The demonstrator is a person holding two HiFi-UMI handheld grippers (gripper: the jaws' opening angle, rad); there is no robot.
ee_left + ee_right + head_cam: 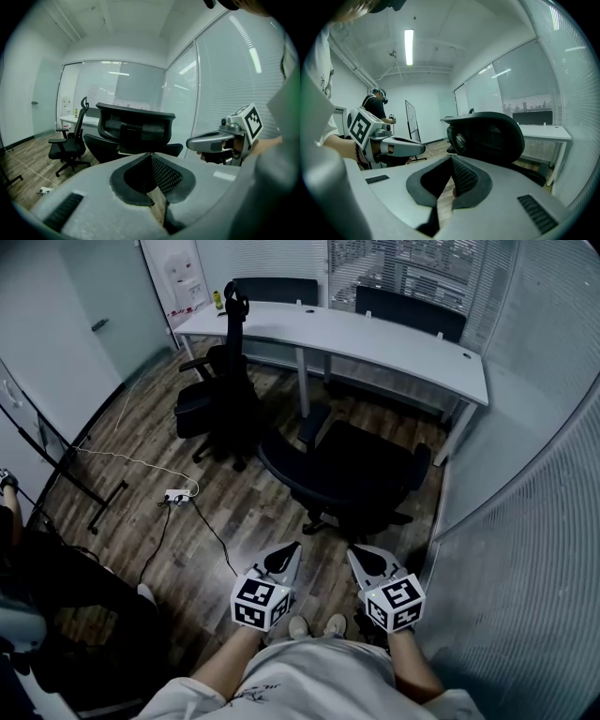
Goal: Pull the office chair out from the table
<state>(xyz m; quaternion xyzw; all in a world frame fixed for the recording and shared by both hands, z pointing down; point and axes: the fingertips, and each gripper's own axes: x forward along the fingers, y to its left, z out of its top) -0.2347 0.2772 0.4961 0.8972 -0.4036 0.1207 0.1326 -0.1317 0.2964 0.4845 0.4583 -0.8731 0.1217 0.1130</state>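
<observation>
1. Furthest left, in the right gripper view, a person [375,105] stands in the background beside a whiteboard [412,122].
2. A power strip [178,496] lies on the wood floor [253,512], and a white cable runs from it toward the left.
3. A second chair [220,399], black with a headrest, stands at the left end of the table, close to its edge.
4. The table [375,338] is white and long and runs along the windows.
5. The chair [361,474], black with a mesh back, stands on the floor in front of the table's right half. Its seat is out from under the tabletop and its back is turned to the grippers. It sits between the table and the two grippers.
6. The left gripper [292,549] points at the chair's back. Its fingers are pressed together with nothing between them, and it is clear of the chair.
7. The right gripper [356,554] is just beside the left one and level with it. Its fingers are also pressed together and empty, and it does not touch the chair.
8. A glass wall [525,521] with blinds closes the room on the right, near the chair.
</observation>
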